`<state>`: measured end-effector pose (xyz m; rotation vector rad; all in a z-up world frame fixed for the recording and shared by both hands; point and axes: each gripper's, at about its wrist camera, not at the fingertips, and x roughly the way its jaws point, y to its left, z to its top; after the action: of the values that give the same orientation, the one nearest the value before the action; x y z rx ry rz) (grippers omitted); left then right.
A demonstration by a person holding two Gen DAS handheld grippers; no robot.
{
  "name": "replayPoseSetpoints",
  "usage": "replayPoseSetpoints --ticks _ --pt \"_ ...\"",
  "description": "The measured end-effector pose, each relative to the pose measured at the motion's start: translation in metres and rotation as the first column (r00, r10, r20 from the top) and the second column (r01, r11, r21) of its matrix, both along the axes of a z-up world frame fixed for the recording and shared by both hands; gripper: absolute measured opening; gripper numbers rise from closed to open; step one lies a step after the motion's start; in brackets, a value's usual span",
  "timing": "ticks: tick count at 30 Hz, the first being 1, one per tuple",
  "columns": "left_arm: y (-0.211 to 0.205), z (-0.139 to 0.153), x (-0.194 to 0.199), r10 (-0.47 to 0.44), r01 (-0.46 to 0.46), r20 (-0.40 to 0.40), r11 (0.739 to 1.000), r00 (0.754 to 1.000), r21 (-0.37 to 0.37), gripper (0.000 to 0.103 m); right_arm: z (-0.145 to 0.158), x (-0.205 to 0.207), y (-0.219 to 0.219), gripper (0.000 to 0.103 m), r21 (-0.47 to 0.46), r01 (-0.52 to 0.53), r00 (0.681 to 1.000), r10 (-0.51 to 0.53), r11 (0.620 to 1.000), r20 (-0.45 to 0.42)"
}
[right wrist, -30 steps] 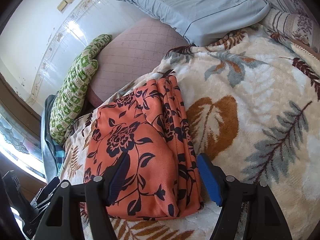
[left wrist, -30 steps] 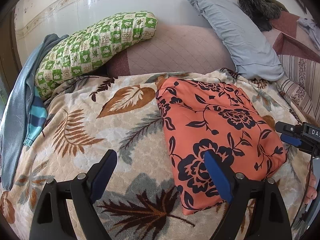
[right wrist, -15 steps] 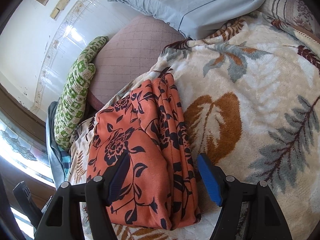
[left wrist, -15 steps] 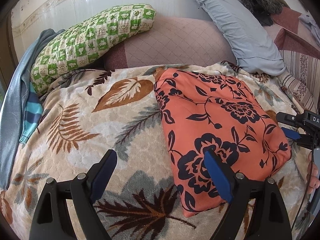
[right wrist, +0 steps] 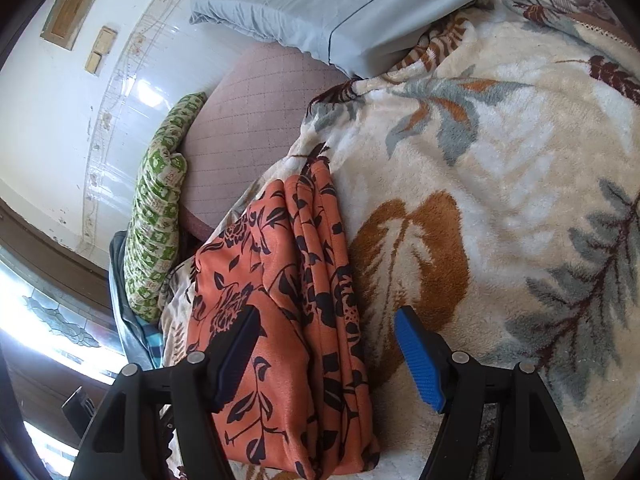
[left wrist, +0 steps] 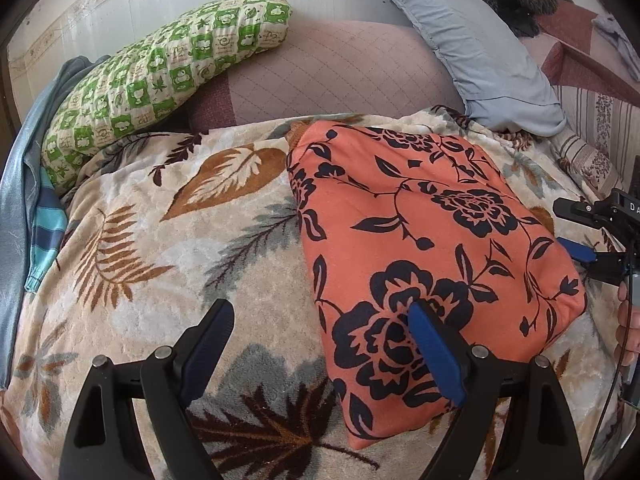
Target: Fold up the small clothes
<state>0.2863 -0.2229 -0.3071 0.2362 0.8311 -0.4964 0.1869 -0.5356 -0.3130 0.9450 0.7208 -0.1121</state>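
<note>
An orange garment with black flowers (left wrist: 424,240) lies folded into a thick rectangle on the leaf-patterned blanket (left wrist: 168,248). My left gripper (left wrist: 320,344) is open and empty, above the garment's near left corner. The right gripper shows at the right edge of the left wrist view (left wrist: 588,248). In the right wrist view the garment (right wrist: 288,304) shows its stacked folded edges. My right gripper (right wrist: 324,344) is open and empty, astride that layered edge near its end.
A green checked pillow (left wrist: 160,76) and a quilted pink cushion (left wrist: 336,76) lie at the head of the bed. A light blue pillow (left wrist: 472,40) sits far right. Blue clothes (left wrist: 28,184) hang at the left edge. A window (right wrist: 48,320) is at left.
Both grippers have drawn a little closer to the folded garment. The right gripper tilted and moved further along the folded edge. The garment has not changed shape.
</note>
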Motion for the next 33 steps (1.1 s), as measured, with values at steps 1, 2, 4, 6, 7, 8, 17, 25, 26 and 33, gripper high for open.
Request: replayPoseSetpoints --ticks 1,2,4,6,7,8,17,25,26,33 --pt "-0.001 -0.001 0.001 -0.006 0.006 -0.016 1.0 1.0 -0.01 0.089 -0.003 0.002 0.0 0.074 0.022 -0.009 1.0 0.009 1.0 0.003" --pt "-0.001 -0.002 0.003 -0.012 0.011 -0.032 1.0 0.999 -0.023 0.089 -0.006 0.004 -0.001 0.074 0.048 -0.015 1.0 0.015 0.999 0.004" --pt "-0.002 -0.005 0.007 -0.02 0.017 -0.061 0.999 0.998 -0.042 0.089 -0.011 0.007 -0.003 0.074 0.093 -0.021 1.0 0.02 0.995 0.003" --pt "-0.004 -0.008 0.011 -0.021 0.017 -0.076 0.998 0.997 -0.053 0.089 -0.014 0.01 -0.004 0.074 0.114 -0.021 1.0 0.021 0.993 0.002" --pt "-0.005 -0.009 0.013 -0.024 0.019 -0.083 0.998 0.996 -0.06 0.089 -0.015 0.011 -0.005 0.074 0.12 -0.021 1.0 0.021 0.993 0.004" --pt "-0.006 -0.01 0.014 -0.027 0.022 -0.089 0.998 0.996 -0.065 0.089 -0.015 0.012 -0.006 0.074 0.12 -0.019 1.0 0.018 0.993 0.002" --pt "-0.015 -0.023 0.017 -0.068 0.051 -0.145 0.992 0.987 -0.116 0.089 -0.03 0.028 -0.006 0.074 0.151 -0.039 0.998 0.046 0.988 -0.043" --pt "-0.016 -0.022 0.014 -0.078 0.061 -0.135 0.99 0.988 -0.127 0.089 -0.03 0.039 0.007 0.074 0.162 -0.109 0.993 0.115 0.981 -0.028" --pt "-0.017 -0.02 0.013 -0.08 0.064 -0.127 0.991 0.989 -0.121 0.089 -0.031 0.039 0.007 0.074 0.162 -0.108 0.993 0.114 0.981 -0.027" --pt "-0.018 -0.016 0.012 -0.079 0.066 -0.12 0.991 0.99 -0.113 0.089 -0.03 0.037 0.012 0.074 0.151 -0.111 0.993 0.116 0.982 -0.025"
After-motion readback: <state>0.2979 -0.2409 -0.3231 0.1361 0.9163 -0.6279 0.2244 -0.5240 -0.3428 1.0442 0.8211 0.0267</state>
